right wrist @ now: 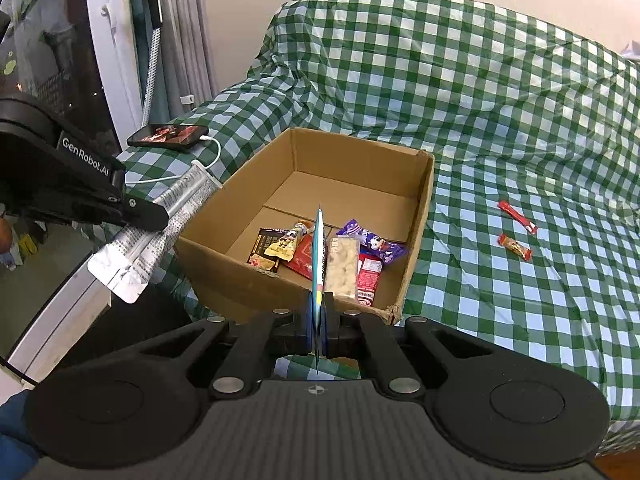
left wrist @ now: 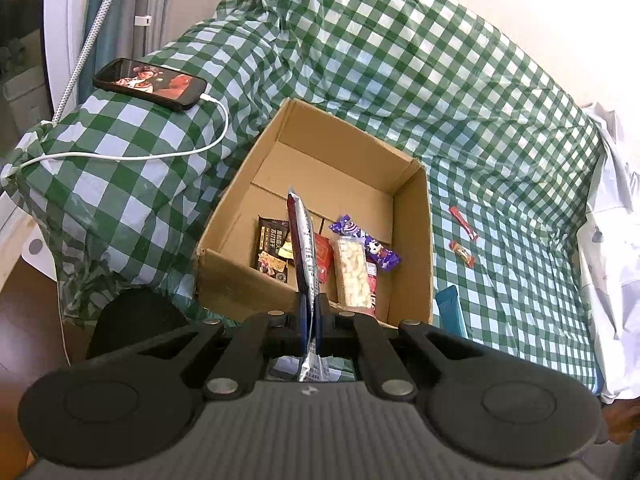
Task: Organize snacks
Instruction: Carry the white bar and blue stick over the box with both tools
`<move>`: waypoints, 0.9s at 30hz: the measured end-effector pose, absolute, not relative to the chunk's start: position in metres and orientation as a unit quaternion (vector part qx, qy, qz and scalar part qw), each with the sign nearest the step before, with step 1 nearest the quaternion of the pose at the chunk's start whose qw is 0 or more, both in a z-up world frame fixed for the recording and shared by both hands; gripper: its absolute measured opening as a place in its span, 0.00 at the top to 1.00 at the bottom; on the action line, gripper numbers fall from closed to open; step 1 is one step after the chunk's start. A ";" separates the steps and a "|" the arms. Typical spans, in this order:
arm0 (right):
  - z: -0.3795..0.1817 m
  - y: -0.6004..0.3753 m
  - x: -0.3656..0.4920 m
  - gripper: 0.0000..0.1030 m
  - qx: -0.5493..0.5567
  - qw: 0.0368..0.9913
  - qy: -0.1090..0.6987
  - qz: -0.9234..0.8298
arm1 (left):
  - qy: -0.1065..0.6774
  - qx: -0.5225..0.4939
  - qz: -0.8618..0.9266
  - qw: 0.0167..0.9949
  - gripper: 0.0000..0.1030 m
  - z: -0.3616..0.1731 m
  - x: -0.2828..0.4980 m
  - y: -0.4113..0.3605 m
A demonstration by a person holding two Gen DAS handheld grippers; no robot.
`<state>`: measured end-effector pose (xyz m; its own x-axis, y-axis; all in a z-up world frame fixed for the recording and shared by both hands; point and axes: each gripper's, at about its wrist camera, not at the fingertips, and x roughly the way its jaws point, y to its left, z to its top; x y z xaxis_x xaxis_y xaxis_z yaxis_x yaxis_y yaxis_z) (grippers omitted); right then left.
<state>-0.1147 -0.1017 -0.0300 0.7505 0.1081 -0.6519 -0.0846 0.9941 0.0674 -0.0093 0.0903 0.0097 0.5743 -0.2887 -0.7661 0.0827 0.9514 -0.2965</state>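
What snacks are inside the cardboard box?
The cardboard box holds a dark packet, a purple wrapper, a pale bar and red packets. Anything beneath them is hidden.

A matt brown cardboard box was seen on a glossy, wrinkled checked plastic cover; a shiny silver foil snack packet was clamped in matt black plastic tongs.

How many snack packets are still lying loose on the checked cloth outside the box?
2 for certain: a long red bar wrapper and a shorter red-and-tan wrapper, both right of the brown cardboard box. A blue packet beside the box shows only in the left view.
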 end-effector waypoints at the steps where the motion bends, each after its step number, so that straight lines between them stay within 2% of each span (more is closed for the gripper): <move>1: -0.030 -0.101 -0.114 0.97 0.015 0.935 0.350 0.051 | 0.449 -0.115 -0.106 0.880 0.97 0.009 -0.009 0.091; 14: -0.033 -0.104 -0.101 0.97 0.011 0.931 0.362 0.046 | 0.451 -0.107 -0.106 0.880 0.97 0.008 0.002 0.088; 27: -0.037 -0.113 -0.053 0.97 0.013 0.929 0.367 0.045 | 0.457 -0.088 -0.099 0.880 0.97 0.002 0.060 0.072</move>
